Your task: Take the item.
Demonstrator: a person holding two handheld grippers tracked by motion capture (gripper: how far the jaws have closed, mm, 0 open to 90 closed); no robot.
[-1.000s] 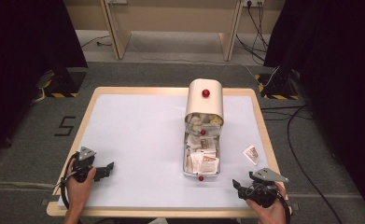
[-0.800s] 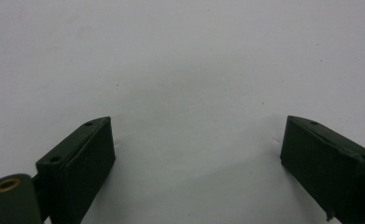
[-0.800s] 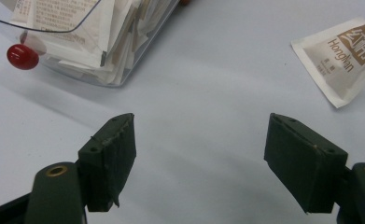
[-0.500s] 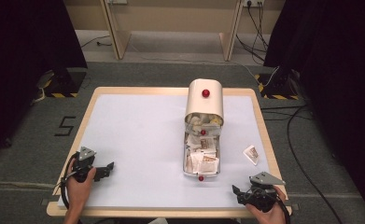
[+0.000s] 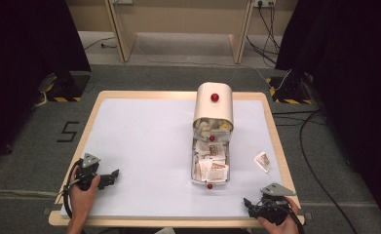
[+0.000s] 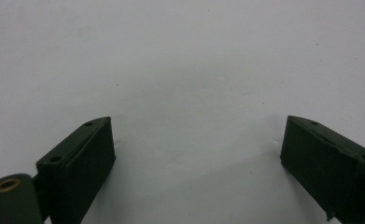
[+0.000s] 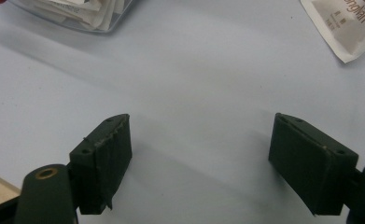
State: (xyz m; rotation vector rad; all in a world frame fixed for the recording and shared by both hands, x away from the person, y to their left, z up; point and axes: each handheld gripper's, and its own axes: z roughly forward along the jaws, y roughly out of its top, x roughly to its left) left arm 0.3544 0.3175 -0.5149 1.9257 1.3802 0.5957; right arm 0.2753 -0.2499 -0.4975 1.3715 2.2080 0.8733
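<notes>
A cream box (image 5: pixel 213 109) with a red knob (image 5: pixel 214 97) stands right of the table's middle. Its clear drawer (image 5: pixel 193 168) is pulled out toward me, with several paper sachets inside. One loose sachet (image 5: pixel 262 161) lies on the white mat to the drawer's right, also at the top right in the right gripper view (image 7: pixel 343 23). My right gripper (image 5: pixel 246 204) (image 7: pixel 199 140) rests near the front right edge. It is open, its jaws have just been opening, and nothing is between them. My left gripper (image 5: pixel 114 176) (image 6: pixel 196 140) is open over bare mat at the front left.
The drawer's near corner (image 7: pixel 77 21) shows at the top left of the right gripper view. The wooden table edge (image 5: pixel 178 223) runs just in front of both hands. Cables (image 5: pixel 310 146) trail on the floor to the right.
My right hand has drawn back slightly toward the table's near edge. The left hand, the box and the loose sachet have stayed where they were.
</notes>
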